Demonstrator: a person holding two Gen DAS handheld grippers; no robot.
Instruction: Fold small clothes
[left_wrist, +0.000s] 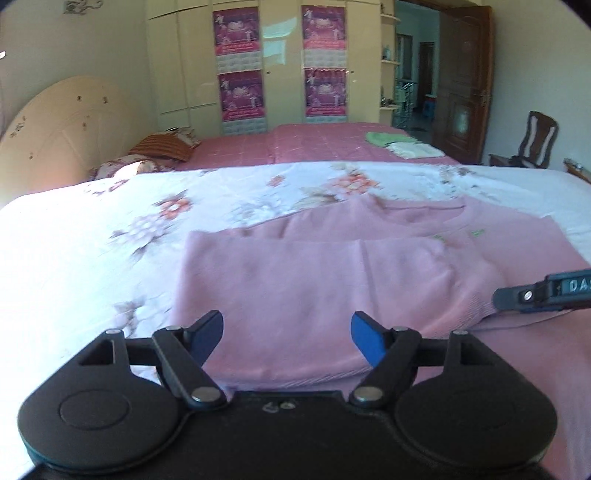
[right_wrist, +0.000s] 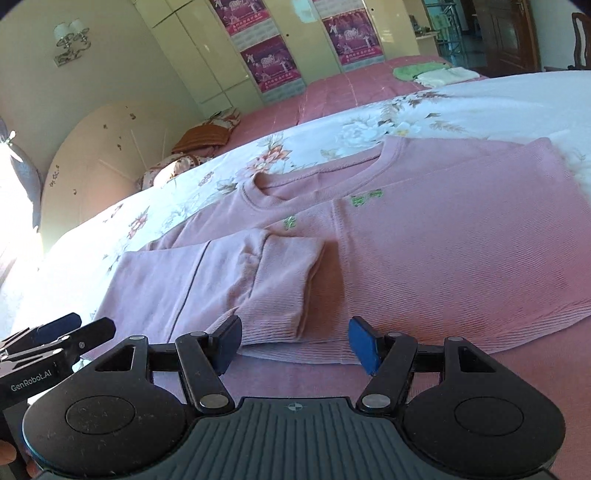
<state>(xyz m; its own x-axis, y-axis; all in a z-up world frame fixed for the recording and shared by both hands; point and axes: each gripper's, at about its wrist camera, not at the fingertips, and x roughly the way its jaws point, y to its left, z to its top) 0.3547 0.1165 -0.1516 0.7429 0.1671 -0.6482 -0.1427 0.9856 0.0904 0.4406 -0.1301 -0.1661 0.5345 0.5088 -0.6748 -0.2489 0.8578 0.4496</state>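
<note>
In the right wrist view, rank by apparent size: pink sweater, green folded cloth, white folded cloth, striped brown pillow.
1. Pink knit sweater
2. Striped brown pillow
3/4. Green folded cloth and white folded cloth: alike, unranked.
The sweater's nearness exaggerates its size.

Left gripper (left_wrist: 288, 338): black linkage, silver screws, blue pads; right gripper (right_wrist: 294, 345): the same, ribbed grey housing; "GenRobot.AI" lettering.

Pink sweater (right_wrist: 424, 258) cut off right
</note>
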